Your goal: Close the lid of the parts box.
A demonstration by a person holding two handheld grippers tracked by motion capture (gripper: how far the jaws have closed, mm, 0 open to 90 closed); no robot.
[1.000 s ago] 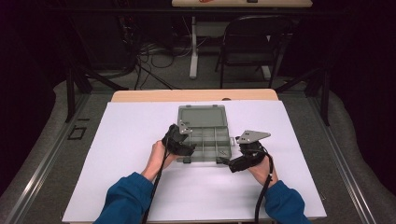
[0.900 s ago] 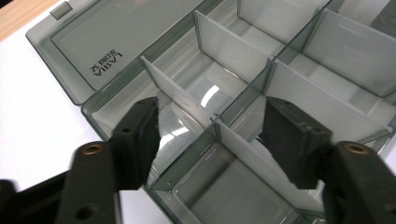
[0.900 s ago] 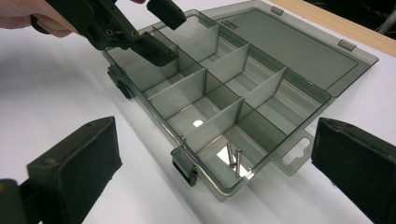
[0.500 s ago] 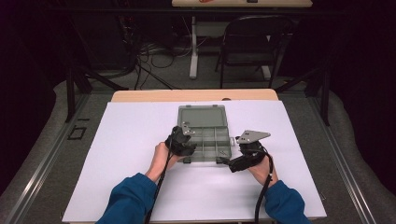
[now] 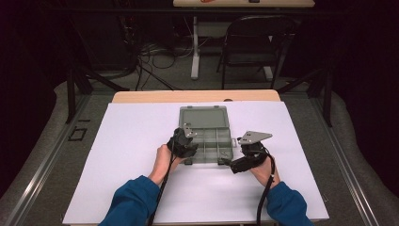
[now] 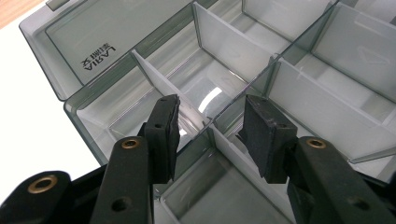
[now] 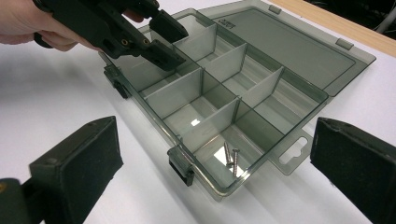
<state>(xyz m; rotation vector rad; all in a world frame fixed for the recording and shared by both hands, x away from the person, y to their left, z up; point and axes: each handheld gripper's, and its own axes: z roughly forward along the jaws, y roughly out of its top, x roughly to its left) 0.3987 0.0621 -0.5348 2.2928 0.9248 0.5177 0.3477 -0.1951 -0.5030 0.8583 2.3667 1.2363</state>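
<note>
1. Left gripper (image 6: 208, 135): jaws apart, poised over a divider (image 6: 161, 84) at the box's left end, holding nothing.
2. Right gripper (image 7: 212, 163): jaws wide apart, empty, just short of the box's near right corner.
3. Two screws (image 7: 230, 158) lie in that corner compartment.
4. The clear box (image 5: 207, 136) sits mid-table on the white sheet (image 5: 127, 141), lid (image 5: 203, 116) folded open away from the person.

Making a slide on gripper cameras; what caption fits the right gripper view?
Right gripper open before an open compartment box holding two screws, left gripper over its far corner.
</note>
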